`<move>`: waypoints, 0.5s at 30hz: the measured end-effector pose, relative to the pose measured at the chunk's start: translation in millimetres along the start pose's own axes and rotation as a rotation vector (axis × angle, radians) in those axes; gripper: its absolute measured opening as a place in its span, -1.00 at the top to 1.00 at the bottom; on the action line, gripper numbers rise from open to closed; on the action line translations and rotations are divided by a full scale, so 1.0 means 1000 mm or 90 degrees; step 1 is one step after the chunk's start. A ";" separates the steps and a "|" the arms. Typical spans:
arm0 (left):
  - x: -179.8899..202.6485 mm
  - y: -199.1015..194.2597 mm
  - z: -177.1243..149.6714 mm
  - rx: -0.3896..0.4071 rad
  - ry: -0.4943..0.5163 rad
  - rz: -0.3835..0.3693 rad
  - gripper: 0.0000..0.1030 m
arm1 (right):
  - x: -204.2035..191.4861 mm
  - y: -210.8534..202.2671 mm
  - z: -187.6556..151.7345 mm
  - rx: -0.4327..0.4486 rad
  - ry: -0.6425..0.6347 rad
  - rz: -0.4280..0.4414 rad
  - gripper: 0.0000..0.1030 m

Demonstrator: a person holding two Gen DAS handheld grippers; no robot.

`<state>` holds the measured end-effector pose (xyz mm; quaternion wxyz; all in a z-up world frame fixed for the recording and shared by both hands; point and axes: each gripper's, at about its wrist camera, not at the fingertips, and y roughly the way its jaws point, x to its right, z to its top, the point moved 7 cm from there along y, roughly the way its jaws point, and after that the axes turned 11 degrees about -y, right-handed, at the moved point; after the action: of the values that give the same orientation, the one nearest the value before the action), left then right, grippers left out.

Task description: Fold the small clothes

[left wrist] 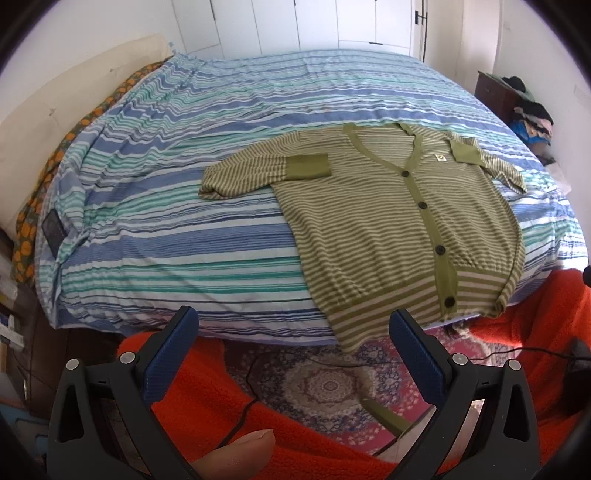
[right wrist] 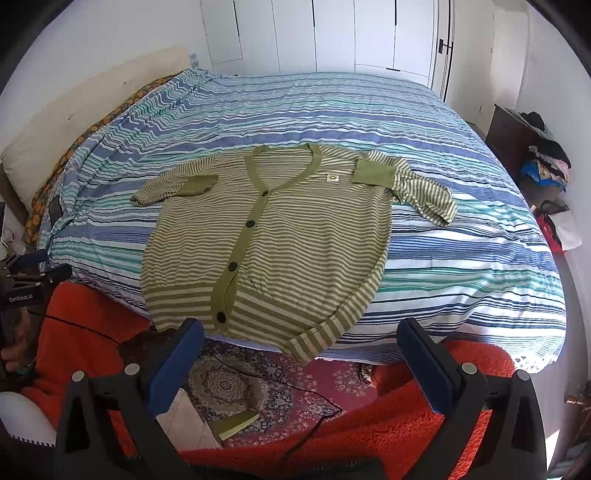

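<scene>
A green-and-cream striped cardigan [left wrist: 388, 218] [right wrist: 266, 236] lies flat, buttoned, front up on the striped bedspread [left wrist: 184, 229] [right wrist: 461, 251]. Both sleeves are folded inward, so their green cuffs rest near the chest. Its hem hangs slightly over the near edge of the bed. My left gripper [left wrist: 293, 328] hovers open in front of the bed edge, left of the hem, with nothing between its blue pads [left wrist: 168, 358]. My right gripper [right wrist: 301, 339] is open too, just before the hem's right corner, holding nothing. The left gripper's black body [right wrist: 26, 291] shows at the left edge of the right wrist view.
A person's orange fleece clothing [left wrist: 229, 417] [right wrist: 406, 424] and a patterned rug [left wrist: 332, 384] [right wrist: 240, 384] fill the space below the grippers. A dark cabinet piled with clothes [left wrist: 524, 107] [right wrist: 539, 158] stands at the right. White wardrobe doors [right wrist: 332, 33] line the far wall.
</scene>
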<state>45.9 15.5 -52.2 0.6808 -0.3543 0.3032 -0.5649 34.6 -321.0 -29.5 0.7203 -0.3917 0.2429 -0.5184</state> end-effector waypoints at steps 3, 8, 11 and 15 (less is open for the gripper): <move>-0.002 0.002 -0.001 0.000 0.024 0.040 -0.99 | 0.001 0.000 0.000 0.002 0.001 -0.002 -1.00; 0.007 0.000 -0.005 -0.018 0.029 -0.004 -0.99 | 0.002 -0.001 0.000 0.006 0.004 -0.005 -1.00; 0.011 -0.005 -0.006 -0.021 0.020 -0.029 -0.99 | 0.001 -0.003 0.003 0.007 0.003 -0.007 -1.00; 0.012 -0.002 -0.007 -0.030 0.003 -0.036 -0.99 | 0.002 -0.012 0.008 0.027 0.016 -0.014 -1.00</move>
<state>40.9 2.7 -54.8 0.6553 -0.3770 0.3078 -0.5777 35.1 -322.4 -14.8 0.7197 -0.3724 0.2366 -0.5361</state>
